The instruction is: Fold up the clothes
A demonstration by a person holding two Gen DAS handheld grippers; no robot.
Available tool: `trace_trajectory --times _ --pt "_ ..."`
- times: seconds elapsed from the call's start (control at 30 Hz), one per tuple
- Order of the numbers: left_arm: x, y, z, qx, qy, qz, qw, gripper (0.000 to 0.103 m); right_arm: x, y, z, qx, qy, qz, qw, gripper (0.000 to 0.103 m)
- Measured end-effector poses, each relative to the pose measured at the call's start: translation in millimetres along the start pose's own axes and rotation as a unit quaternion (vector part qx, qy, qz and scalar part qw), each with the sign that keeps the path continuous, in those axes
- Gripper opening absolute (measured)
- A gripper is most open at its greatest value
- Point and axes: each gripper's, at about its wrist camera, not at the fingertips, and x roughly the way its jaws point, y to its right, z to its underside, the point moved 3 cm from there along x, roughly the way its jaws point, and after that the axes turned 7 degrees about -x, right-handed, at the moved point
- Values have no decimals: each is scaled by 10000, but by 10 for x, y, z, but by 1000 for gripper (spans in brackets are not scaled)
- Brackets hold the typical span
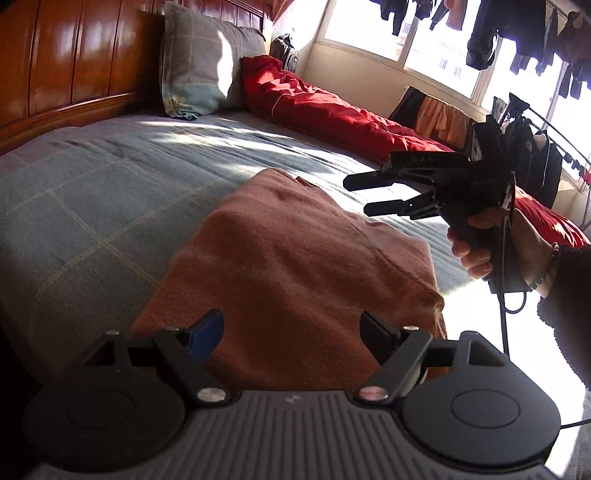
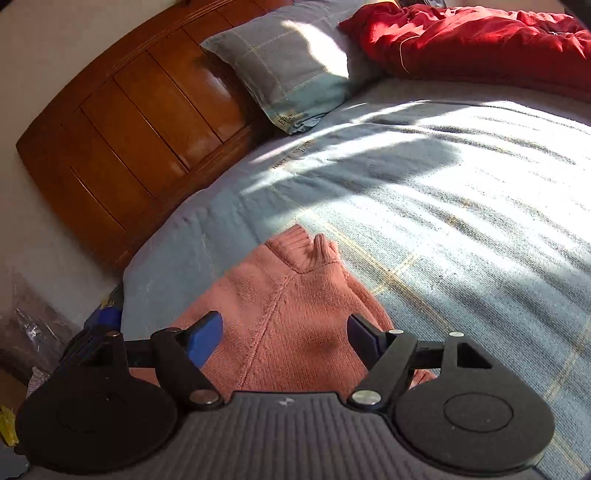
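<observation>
A: While the light falls across the bed [image 2: 424, 192], start at the left for me. What stands there?

B: A wooden headboard [image 1: 74, 62] and a grey checked pillow [image 1: 199, 62] leaning on it. Neither is in the way; the folding ground is the open blue cover in front of them.

A: And the sweater?

B: The pink-orange sweater [image 1: 295, 266] lies flat on the cover near the close edge of the bed, its collar pointing toward the headboard. It looks already doubled into a rough rectangle, which I judge leaves a last fold or a tidy-up.

A: The left tool?

B: The left tool [image 1: 291, 328] hovers low over the near hem with its jaws spread and nothing between them. That seems a ready stance, set to take an edge.

A: Further right?

B: The right tool [image 1: 364, 194], held in a hand [image 1: 491, 243], hangs above the sweater's far right side, jaws apart and empty. In its own view it looks straight down at the shoulder seam and collar, so I would guess it is lining up on that end.

A: Beyond it?

B: A red quilt [image 1: 332, 110] bunched along the window side, well apart from the sweater, and clothes [image 1: 517, 33] hanging by the window.
</observation>
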Motion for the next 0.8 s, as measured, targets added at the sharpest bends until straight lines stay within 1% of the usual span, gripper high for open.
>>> trace_trajectory --times 0.07,0.13,0.2,0.23,0.27,0.37,0.47,0.57,0.63,0.7,0.73,0.77,0.8 --pt "5 -14 32 -84 26 68 9999 81 110 -87 -59 -142 -73 -94 9998 80" --pt "-6 -20 89 -124 16 158 9998 81 310 -122 -82 -151 -267 -149 9994 80" --pt "-28 -43 136 -133 -12 188 9997 81 492 -90 -63 -179 -414 37 9990 80" --pt "-41 -61 140 -139 -20 200 9997 81 521 -65 -50 -242 -388 242 9987 80" --pt "-54 -81 138 -145 -28 213 9997 81 505 -43 -35 -239 -316 347 9986 80" --pt "-97 -148 73 -164 43 265 9995 81 291 -45 38 -121 -136 238 9996 80" --pt "-107 -213 -68 -301 210 317 9988 81 -33 -128 93 -348 -30 195 9992 82" --pt "-22 -176 -296 -430 301 715 9961 81 -337 -230 180 -607 -28 91 9981 83" --pt "91 -93 -465 -443 277 908 9945 81 -473 -319 306 -877 -161 46 9960 84" --pt "240 50 -615 -276 200 1068 9937 81 -522 -429 497 -1325 -356 122 9905 85" --pt "324 123 -688 -175 159 1135 9933 81 -494 -478 616 -1627 -568 233 9848 87" --pt "433 198 -740 -27 28 1185 9930 81 -432 -516 751 -1994 -790 435 9758 88" --pt "581 251 -774 83 -185 1178 9928 81 -409 -545 837 -2260 -737 555 9698 89"
